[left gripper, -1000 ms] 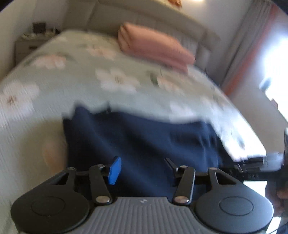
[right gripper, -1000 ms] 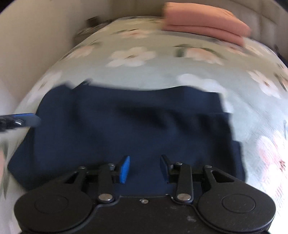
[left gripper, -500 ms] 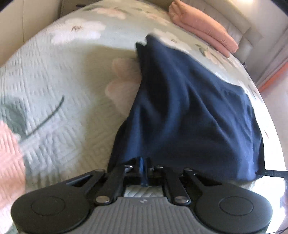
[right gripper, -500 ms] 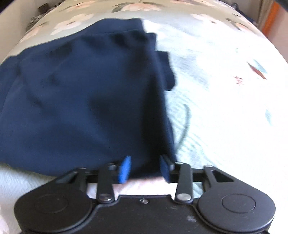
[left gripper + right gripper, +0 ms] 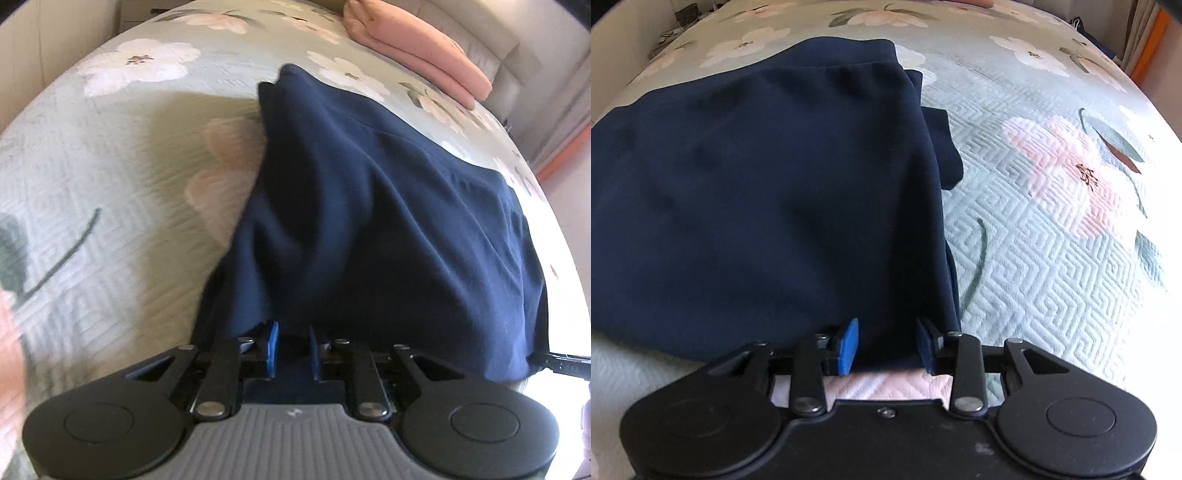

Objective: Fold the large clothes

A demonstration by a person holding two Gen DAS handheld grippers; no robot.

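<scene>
My left gripper (image 5: 293, 345) sits at the near edge of the navy garment (image 5: 388, 229), its blue pads (image 5: 272, 347) parted by a narrow gap with dark cloth lying between them and bunched up over the tips; I cannot tell whether the pads actually press on the fabric. My right gripper (image 5: 886, 345) stands with its fingers parted about halfway, and the near right corner of the navy garment (image 5: 768, 199) lies between the blue pad (image 5: 848, 345) and the opposite one, neither visibly touching it. The garment is spread on the bed, folded into a rough rectangle, with a ribbed band along its far edge in the right wrist view and a lower layer sticking out past its right side. Under it is a pale green quilted bedspread (image 5: 1052, 229) printed with large pink and white flowers and stitched in a maze pattern. Near the headboard (image 5: 476, 29) lies a folded pink blanket (image 5: 417, 51), well apart from the garment. The only marking I can find is a small pale logo (image 5: 293, 412) on the grey ribbed body of my left gripper, too small to read. The tip of my right gripper (image 5: 561, 362) shows at the right edge of the left wrist view.
</scene>
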